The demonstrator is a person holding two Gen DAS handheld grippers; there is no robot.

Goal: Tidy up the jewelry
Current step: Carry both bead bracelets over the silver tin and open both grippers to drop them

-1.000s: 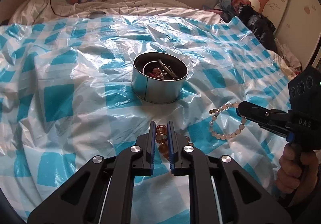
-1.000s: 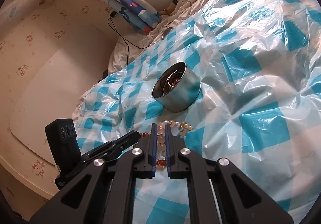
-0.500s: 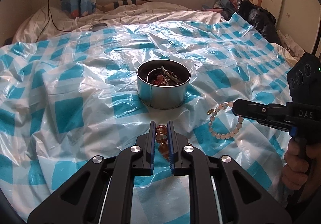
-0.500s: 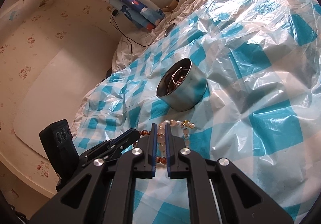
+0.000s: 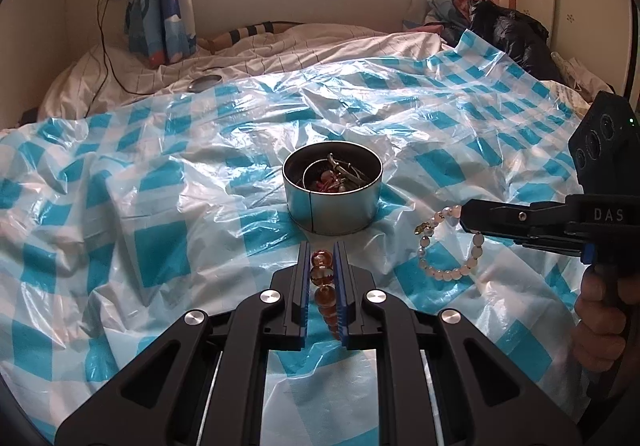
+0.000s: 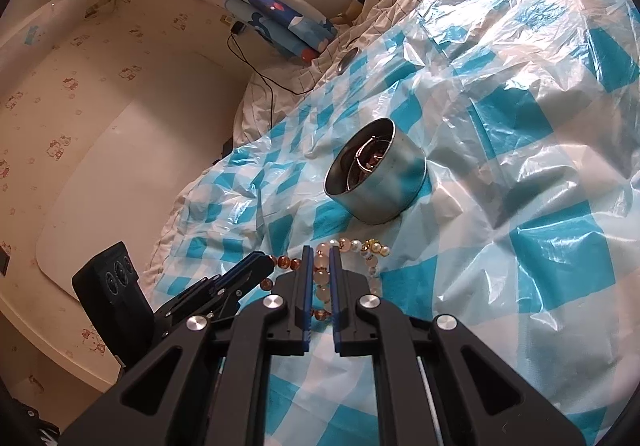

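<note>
With the left gripper [image 5: 322, 260] clamped on the amber glass-bead bracelet [image 5: 323, 278] and the right gripper [image 6: 319, 266] clamped on the pale pink pearl-bead bracelet [image 5: 448, 242], both held near the round metal tin [image 5: 332, 202] mid-sheet on the blue-checked plastic sheet [image 5: 160, 246], each strand should be carried fully over the rim before release.

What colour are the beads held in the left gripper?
Amber-orange, translucent beads in the left gripper; clearest in the left wrist view.
</note>
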